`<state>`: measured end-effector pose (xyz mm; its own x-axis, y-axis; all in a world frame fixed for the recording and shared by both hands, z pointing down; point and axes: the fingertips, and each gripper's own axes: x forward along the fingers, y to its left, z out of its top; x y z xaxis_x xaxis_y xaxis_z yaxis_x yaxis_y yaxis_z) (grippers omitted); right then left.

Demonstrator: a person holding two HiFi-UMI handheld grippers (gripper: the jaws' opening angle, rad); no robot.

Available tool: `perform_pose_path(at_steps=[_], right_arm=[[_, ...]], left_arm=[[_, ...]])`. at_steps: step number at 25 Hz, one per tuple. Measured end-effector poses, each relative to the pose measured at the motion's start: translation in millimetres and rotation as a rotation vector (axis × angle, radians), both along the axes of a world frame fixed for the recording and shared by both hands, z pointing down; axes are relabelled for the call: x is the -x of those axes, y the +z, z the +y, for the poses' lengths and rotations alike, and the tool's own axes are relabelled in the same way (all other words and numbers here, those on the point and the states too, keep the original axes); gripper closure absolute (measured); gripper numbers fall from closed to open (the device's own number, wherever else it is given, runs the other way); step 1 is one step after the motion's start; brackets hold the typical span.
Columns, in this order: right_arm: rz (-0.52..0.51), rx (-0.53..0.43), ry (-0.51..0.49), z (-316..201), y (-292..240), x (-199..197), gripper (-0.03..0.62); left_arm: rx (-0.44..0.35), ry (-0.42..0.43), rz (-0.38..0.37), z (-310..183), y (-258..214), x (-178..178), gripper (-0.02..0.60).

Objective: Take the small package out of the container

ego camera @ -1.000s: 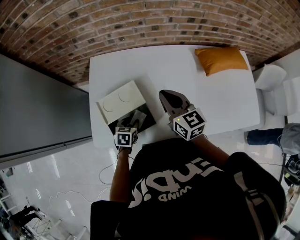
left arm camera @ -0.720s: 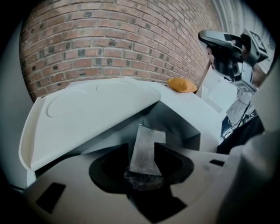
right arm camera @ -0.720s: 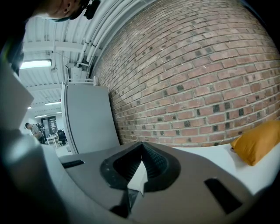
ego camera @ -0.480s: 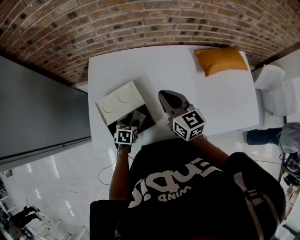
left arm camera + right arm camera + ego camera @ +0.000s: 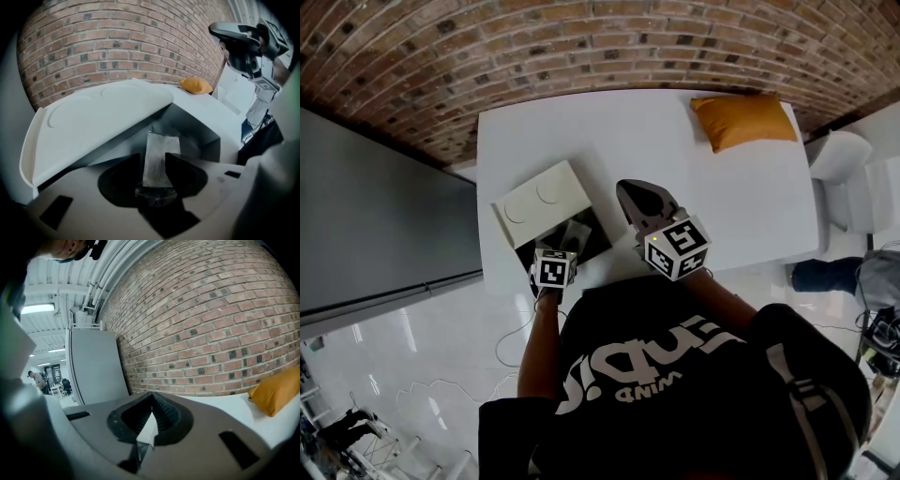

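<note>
At the near left corner of the worktop [image 5: 675,141], close to its near edge, sits the container [image 5: 546,211]. Its white lid [image 5: 93,119] is raised and leans towards the left edge, leaving the dark inside uncovered. A grey panel [image 5: 375,216] stands off the worktop beyond the left edge.

The left gripper [image 5: 153,161] reaches into the container from the near edge, with its marker cube [image 5: 551,270] just past that edge. Its fingers [image 5: 180,171] pinch the near end of the small package [image 5: 159,147], a thin, pale, silvery sachet. The rest of the sachet sticks out past the fingertips and over the dark inside of the container, below the raised lid. From above, the small package shows as a grey patch within the container's opening.

Just right of the container, the right gripper [image 5: 151,399] is held over the worktop near its near edge, and it points towards the far edge and the brick wall [image 5: 211,324]. Its fingers [image 5: 164,413] are pressed together at the tips with nothing between them; only a white sliver of worktop shows through the narrow gap lower down.

At the far right corner of the worktop, well apart from both grippers, lies an orange cushion [image 5: 742,119].
</note>
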<state>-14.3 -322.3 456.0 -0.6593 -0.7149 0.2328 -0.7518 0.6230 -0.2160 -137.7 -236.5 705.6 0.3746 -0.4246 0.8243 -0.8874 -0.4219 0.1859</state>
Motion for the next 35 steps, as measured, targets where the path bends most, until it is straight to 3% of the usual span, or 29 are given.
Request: perform_pose_path(at_steps=[6,24,35], right_arm=[[-0.002,-0.003,0.0,0,-1,0,0.594],[0.006,-0.001,0.01,8,-1,-8,0.595],[0.002,-0.023,0.011,28,-6,-16,0.595]], left_arm=[[0.005,-0.015,0.01,-1,-1,1,0.413],[-0.029,0.021,-0.093,1,9,1,0.449],[-0.018,-0.008,-0.063,7,6,4,0.499]])
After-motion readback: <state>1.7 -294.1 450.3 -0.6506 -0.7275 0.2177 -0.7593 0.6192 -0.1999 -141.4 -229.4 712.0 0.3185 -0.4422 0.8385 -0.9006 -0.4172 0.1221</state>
